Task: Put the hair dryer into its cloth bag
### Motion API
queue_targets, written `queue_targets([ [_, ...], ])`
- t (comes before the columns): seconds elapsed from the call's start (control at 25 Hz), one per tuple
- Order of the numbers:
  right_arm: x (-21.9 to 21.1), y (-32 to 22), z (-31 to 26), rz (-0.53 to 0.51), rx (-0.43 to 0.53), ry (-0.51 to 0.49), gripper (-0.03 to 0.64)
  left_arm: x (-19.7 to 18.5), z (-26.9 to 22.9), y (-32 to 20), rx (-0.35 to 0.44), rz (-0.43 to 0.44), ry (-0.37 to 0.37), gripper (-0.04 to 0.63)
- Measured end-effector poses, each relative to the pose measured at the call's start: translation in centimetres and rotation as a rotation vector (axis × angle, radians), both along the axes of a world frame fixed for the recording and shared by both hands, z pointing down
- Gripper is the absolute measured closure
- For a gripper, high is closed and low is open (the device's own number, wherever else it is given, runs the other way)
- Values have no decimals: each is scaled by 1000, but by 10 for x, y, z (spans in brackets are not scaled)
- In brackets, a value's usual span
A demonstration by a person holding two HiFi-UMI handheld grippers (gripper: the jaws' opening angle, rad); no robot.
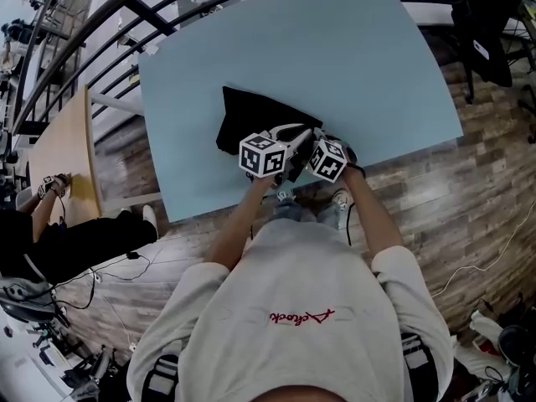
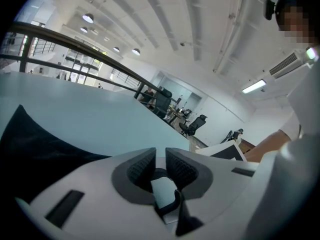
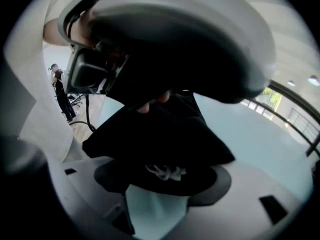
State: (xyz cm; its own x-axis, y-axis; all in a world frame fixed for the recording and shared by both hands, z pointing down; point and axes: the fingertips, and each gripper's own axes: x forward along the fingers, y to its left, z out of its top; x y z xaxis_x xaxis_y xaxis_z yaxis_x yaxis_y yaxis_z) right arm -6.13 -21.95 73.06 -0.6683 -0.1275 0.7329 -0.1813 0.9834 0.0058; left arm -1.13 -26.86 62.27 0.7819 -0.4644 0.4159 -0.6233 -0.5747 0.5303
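The black cloth bag [image 1: 251, 117] lies flat on the light blue table [image 1: 352, 65], its near end under both grippers. My right gripper [image 3: 162, 181] stands wide open, and the bag's bunched mouth [image 3: 165, 134] with a white drawstring knot [image 3: 165, 172] lies loosely between its pads. My left gripper [image 2: 161, 166] is right beside it, jaws almost together with nothing visible between them; black cloth [image 2: 35, 144] shows to its left. In the head view the left gripper [image 1: 280, 159] and right gripper [image 1: 314, 156] nearly touch. I see no hair dryer outside the bag.
The table's near edge [image 1: 251, 201] is just under the grippers, with wooden floor beyond it. A wooden desk [image 1: 63, 153] with another person stands at the left, office chairs [image 1: 486, 32] at the far right. The left gripper's body [image 3: 175, 29] looms over the right gripper view.
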Motion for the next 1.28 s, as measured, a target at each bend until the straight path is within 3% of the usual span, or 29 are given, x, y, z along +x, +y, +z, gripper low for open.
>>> queue_targets([
  [0.08,15,-3,-6,43,3,-15,318,11,0,2,11,20,18,441],
  [0.12,24,-5,-8,71,3,-21,318,15,1,3,22,24,15,420],
  [0.52,133,-32,-49,381,46,-101,318,51,-18,-2,154,35,-39,420],
  [0.68,172,-45,-82,546,60,-246,352,57,-24,0,225,1,-74,466],
  [0.84,210,-60,-110,662,92,-359,504,60,-30,-6,267,-52,-92,560],
  [0.96,237,-64,-120,726,100,-412,580,63,-31,-7,267,-85,-89,586],
  [1.16,275,-61,-127,834,66,-540,597,68,-29,-2,213,-136,-44,589],
  [1.28,292,-59,-135,879,94,-568,600,74,-35,-1,219,-135,-33,589],
])
